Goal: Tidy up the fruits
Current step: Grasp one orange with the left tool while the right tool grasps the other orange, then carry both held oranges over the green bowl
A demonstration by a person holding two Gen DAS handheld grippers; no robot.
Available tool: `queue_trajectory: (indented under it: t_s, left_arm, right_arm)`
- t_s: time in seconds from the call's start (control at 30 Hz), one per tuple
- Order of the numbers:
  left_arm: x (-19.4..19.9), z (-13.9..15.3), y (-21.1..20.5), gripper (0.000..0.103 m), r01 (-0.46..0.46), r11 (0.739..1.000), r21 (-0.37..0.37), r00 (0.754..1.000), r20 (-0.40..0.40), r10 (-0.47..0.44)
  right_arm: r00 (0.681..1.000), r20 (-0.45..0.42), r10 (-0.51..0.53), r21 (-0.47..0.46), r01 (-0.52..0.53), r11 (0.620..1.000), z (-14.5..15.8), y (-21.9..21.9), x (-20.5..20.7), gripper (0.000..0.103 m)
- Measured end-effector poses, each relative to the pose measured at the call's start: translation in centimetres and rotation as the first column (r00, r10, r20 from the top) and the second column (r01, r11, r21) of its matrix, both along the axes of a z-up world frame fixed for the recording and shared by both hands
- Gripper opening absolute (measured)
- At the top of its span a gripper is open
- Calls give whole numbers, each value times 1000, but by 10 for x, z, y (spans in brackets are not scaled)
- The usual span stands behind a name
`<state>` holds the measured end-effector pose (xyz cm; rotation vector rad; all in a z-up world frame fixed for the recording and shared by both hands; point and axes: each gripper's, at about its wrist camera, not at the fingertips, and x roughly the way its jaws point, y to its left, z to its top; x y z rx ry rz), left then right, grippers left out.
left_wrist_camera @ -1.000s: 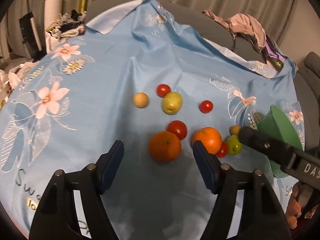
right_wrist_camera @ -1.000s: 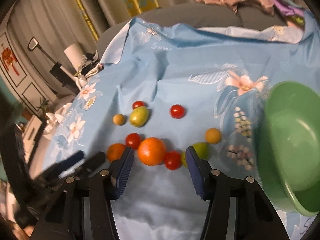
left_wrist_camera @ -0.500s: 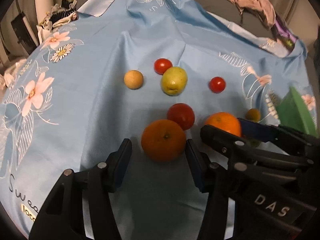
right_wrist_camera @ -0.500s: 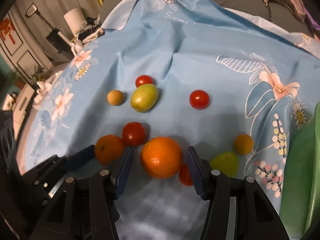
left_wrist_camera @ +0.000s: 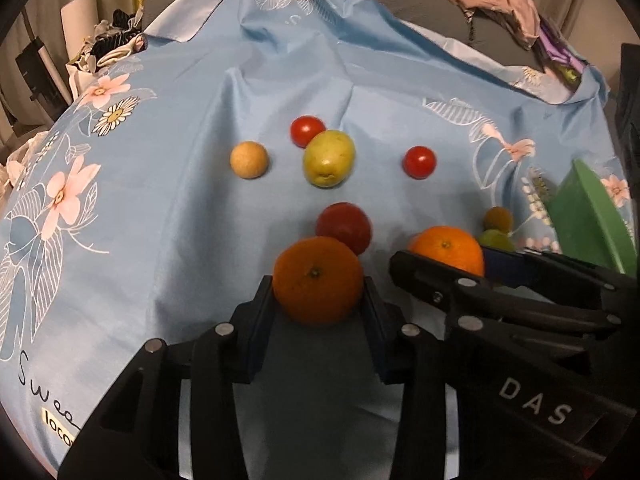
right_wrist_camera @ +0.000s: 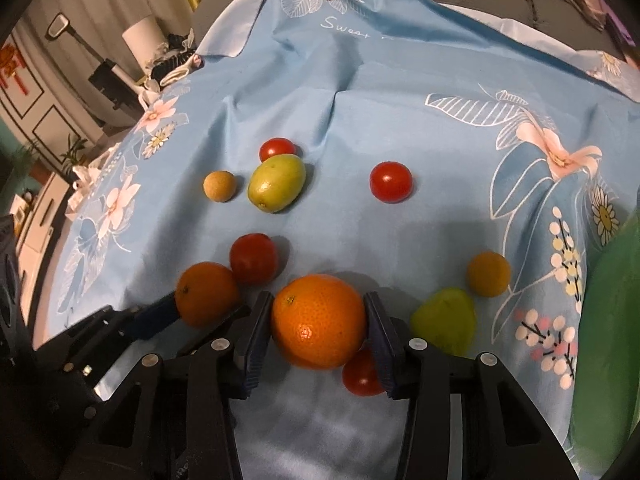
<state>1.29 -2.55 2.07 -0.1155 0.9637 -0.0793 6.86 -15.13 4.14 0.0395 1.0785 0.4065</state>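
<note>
I have the left gripper (left_wrist_camera: 319,292) closing on the darker round orange (left_wrist_camera: 318,280) low in centre frame and the right gripper (right_wrist_camera: 318,320) closing on the brighter dimpled orange (right_wrist_camera: 318,320), both firm, slick-skinned (I judge), best pinched across the widest girth.

Green bowl (right_wrist_camera: 608,320) cut off by right frame edge in right wrist view; only its side shows. Small red tomato (right_wrist_camera: 362,374) half hidden behind the right gripper's finger (right_wrist_camera: 380,340). In left wrist view, green fruit (left_wrist_camera: 494,240) mostly hidden behind the right-hand orange (left_wrist_camera: 448,248). Clothes pile (left_wrist_camera: 500,12) at the cloth's far edge too blurred to tell apart.
</note>
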Motion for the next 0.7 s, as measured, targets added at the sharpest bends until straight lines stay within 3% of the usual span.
queue_trajectory:
  t_s: [0.43, 0.7]
  left_arm:
    - [-21, 44, -13, 41, 15, 999, -28, 989, 146, -11]
    - [-23, 66, -32, 41, 30, 1000, -8, 980, 196, -28]
  right_arm:
    - [983, 147, -109, 94, 95, 991, 51, -30, -28, 47]
    - [945, 220, -241, 177, 204, 963, 77, -81, -44, 47]
